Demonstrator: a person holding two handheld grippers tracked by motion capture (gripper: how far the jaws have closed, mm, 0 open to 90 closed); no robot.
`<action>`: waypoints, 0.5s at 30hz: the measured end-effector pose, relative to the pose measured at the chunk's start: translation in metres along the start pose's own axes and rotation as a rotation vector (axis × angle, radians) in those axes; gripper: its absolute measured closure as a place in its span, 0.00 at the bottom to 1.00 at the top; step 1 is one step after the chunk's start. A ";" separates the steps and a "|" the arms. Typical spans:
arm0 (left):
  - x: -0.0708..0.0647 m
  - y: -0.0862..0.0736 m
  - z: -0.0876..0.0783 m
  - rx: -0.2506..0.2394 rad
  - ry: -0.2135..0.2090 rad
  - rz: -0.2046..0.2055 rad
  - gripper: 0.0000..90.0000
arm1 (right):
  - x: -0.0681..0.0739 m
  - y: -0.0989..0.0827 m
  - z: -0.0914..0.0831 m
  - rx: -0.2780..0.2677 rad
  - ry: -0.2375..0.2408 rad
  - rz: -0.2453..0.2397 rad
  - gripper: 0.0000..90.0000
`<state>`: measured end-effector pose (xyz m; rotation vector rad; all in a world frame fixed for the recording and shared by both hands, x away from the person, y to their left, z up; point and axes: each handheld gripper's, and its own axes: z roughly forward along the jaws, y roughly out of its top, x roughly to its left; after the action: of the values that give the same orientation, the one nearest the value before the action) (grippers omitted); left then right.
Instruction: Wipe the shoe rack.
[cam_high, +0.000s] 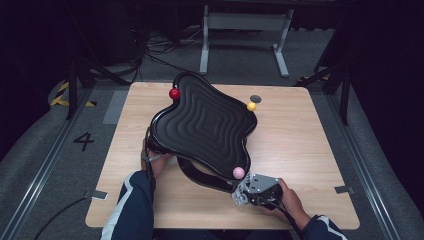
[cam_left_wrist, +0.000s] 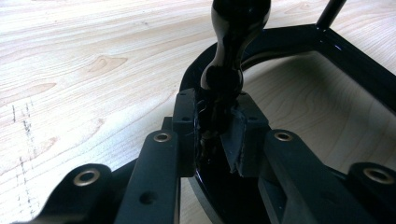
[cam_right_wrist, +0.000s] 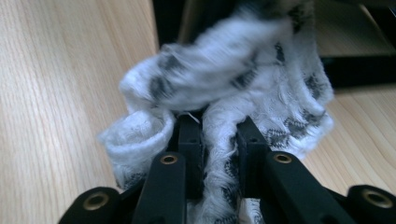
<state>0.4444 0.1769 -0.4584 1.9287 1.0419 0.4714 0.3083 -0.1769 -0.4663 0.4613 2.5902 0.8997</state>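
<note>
Right gripper (cam_high: 243, 192) at 5 o'clock near the counter's (cam_high: 310, 150) near edge, jaws pinching a white patterned cloth (cam_right_wrist: 224, 93) bunched just beside the black tray's (cam_high: 205, 125) near rim, by a pink ball (cam_high: 238, 172); left gripper (cam_high: 150, 152) at 7 o'clock, jaws pressed on a black frame bar (cam_left_wrist: 219, 88) under the tray; tray tilted over counter centre on its frame; open wood at 3 o'clock and along the left edge; farther off, yellow ball (cam_high: 251, 106) at 1 o'clock, red ball (cam_high: 174, 93) at 11 o'clock by the far rim.
</note>
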 end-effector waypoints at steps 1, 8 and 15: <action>0.000 0.000 0.000 0.001 0.002 -0.001 0.83 | -0.002 -0.001 -0.004 0.008 -0.002 0.017 0.86; -0.002 0.001 -0.001 0.019 0.020 0.006 0.83 | 0.005 -0.009 -0.024 0.017 0.055 0.040 0.86; -0.006 0.002 -0.001 0.024 0.039 0.002 0.83 | 0.024 0.004 -0.008 -0.030 0.095 0.022 0.81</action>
<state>0.4415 0.1723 -0.4563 1.9494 1.0751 0.5019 0.2842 -0.1679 -0.4634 0.4501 2.6576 0.9891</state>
